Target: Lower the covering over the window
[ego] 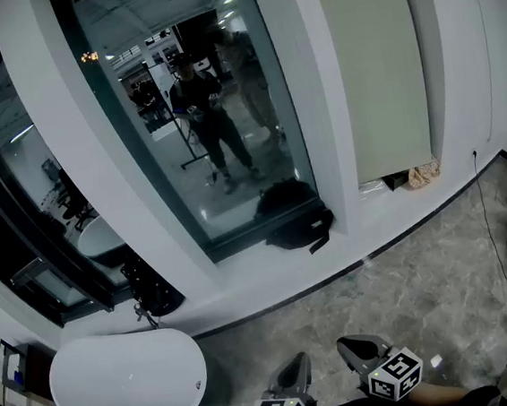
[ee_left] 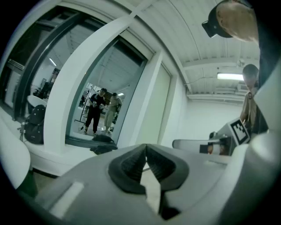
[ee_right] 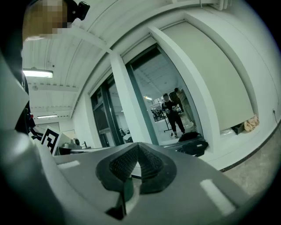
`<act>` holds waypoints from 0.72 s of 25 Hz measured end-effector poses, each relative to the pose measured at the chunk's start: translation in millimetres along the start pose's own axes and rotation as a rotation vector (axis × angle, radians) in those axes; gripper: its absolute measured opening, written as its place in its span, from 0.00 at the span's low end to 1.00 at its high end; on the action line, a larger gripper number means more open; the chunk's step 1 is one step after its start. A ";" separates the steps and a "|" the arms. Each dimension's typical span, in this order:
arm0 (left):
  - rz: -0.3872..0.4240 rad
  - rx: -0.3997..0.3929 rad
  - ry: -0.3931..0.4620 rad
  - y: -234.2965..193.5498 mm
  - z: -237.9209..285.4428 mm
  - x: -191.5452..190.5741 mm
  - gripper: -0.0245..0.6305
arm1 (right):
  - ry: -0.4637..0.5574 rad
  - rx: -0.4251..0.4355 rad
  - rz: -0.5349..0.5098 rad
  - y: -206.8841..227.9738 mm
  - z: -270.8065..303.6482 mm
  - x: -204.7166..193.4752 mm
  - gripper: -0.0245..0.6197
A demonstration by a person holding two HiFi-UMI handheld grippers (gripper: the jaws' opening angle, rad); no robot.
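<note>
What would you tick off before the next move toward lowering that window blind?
1. Left gripper empty, jaws together: ok.
2. Right gripper empty, jaws together: ok.
3. Middle window covered: not ok, bare glass.
4. Blind on the right fully down: not ok, gap at the bottom.
5. Cord or handle spotted: cannot tell.
6. Sill free: not ok, black bag lies at the window's foot.
</note>
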State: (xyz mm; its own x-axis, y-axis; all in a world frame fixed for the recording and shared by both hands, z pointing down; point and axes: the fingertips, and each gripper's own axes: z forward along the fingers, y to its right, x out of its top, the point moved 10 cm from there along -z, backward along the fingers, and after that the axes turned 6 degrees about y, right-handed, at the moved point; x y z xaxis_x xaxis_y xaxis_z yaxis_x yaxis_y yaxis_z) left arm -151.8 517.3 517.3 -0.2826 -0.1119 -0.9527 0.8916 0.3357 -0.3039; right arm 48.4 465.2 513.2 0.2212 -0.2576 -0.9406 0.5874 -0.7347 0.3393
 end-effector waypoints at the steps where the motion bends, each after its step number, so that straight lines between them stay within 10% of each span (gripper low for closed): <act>1: -0.002 0.001 -0.001 1.0 -0.4 0.5 0.05 | -0.002 0.003 0.002 -0.9 -0.7 0.3 0.05; 18: -0.010 -0.006 -0.013 13.2 5.4 -5.7 0.05 | -0.003 -0.021 0.024 8.5 -12.2 0.8 0.05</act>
State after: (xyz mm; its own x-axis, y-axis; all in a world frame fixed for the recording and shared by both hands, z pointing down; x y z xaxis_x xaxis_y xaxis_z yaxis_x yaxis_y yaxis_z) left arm -136.5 517.4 518.8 -0.2868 -0.1278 -0.9494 0.8866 0.3400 -0.3135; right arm 63.1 466.4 515.5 0.2334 -0.2771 -0.9321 0.5978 -0.7151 0.3623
